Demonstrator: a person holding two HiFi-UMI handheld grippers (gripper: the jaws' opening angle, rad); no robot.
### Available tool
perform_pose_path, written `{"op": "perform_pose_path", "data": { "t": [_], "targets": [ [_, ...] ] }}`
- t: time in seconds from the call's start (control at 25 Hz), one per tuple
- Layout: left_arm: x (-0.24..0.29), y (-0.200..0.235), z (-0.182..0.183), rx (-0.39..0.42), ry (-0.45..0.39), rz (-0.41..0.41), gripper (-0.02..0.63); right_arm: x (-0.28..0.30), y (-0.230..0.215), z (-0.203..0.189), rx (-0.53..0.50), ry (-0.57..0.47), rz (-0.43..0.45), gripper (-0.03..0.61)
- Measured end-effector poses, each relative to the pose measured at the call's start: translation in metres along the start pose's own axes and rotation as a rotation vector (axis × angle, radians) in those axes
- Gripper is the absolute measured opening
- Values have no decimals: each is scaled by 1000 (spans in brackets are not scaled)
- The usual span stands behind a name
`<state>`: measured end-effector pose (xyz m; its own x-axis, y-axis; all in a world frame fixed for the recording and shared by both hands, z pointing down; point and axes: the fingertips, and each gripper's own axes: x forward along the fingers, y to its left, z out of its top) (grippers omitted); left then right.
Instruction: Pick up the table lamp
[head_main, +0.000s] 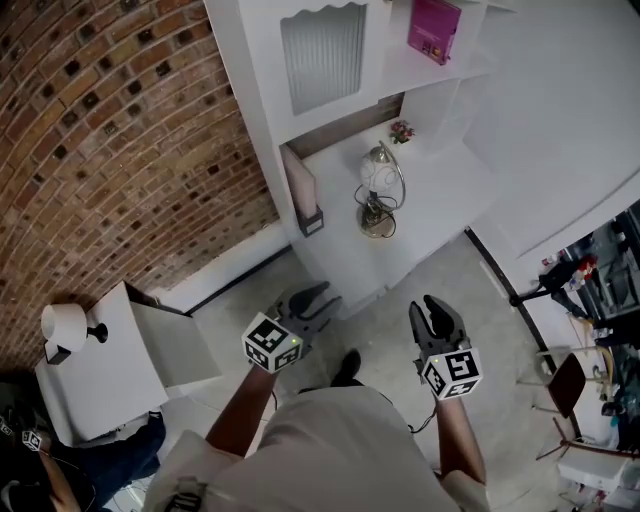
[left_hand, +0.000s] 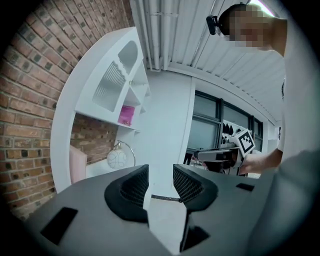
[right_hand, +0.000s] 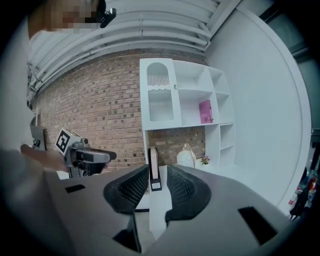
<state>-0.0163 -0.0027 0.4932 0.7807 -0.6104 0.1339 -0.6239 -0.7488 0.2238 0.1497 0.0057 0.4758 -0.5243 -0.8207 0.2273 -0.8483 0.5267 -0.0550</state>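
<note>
At the far left a low white side table (head_main: 110, 370) stands by the brick wall (head_main: 120, 150). It bears a white rounded thing (head_main: 63, 325) that may be another lamp, though it shows too small to say.

The left gripper (head_main: 322, 300) is held out ahead of the person, its jaws parted with nothing between them. It points toward the white desk (head_main: 440, 195), which suggests an approach well short of its goal.

At the desk's left edge stands a pink file holder (head_main: 303, 190). To its right, apart from it, the table lamp (head_main: 378, 185) stands upright near the middle of the desk, below the shelves.

The right gripper (head_main: 425, 312) is likewise spread and empty, level with the left one, probably so the two can take the lamp from either side.

The lamp has a white globe shade ringed by a thin metal hoop, on a small round base.
</note>
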Motion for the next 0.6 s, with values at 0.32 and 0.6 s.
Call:
{"op": "perform_pose_path", "data": {
  "t": [0.32,0.6],
  "targets": [
    [57,19,3,-3,23,51,170,39,-54,-3,40,22,74,126],
    [77,33,-4,-25,52,82,172,64,-74,-3,68,23,111,126]
  ]
}}
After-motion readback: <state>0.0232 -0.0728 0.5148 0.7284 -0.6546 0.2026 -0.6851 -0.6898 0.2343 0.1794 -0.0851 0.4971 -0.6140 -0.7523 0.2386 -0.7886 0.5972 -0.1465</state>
